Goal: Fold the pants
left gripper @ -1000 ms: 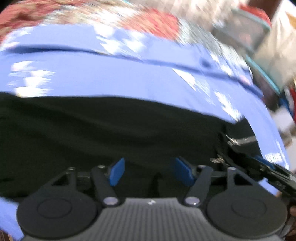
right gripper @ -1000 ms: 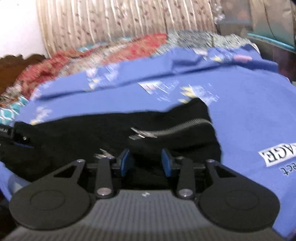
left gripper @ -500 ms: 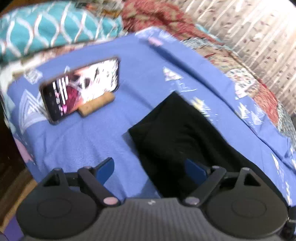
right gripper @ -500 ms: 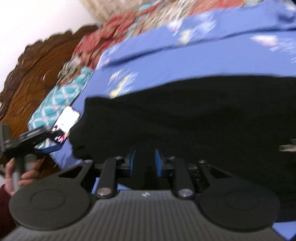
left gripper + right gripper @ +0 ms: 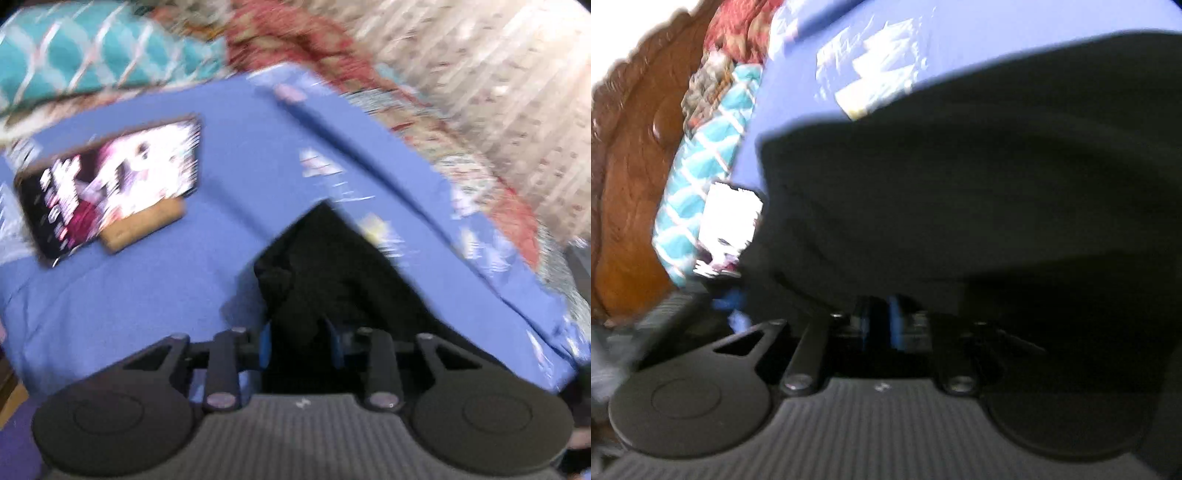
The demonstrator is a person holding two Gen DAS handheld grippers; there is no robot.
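Observation:
The black pants (image 5: 332,273) lie on a blue bedsheet (image 5: 147,288); their leg end points toward the far side. My left gripper (image 5: 300,345) has closed on a bunched fold of the black cloth near that end, its blue pads pressed against the fabric. In the right wrist view the pants (image 5: 960,192) fill most of the frame. My right gripper (image 5: 881,325) is shut on the black cloth, its blue pads close together and partly covered by fabric draped over the fingers.
A phone with a lit screen (image 5: 110,188) leans on a tan block (image 5: 144,225) at the left of the sheet; it also shows in the right wrist view (image 5: 729,221). A teal patterned pillow (image 5: 74,62), a carved wooden headboard (image 5: 631,206) and a patterned curtain (image 5: 498,92) border the bed.
My left gripper was wide open half a second ago and has closed on the pants' end. My right gripper stays shut on the cloth and has swung left, lifting fabric over itself.

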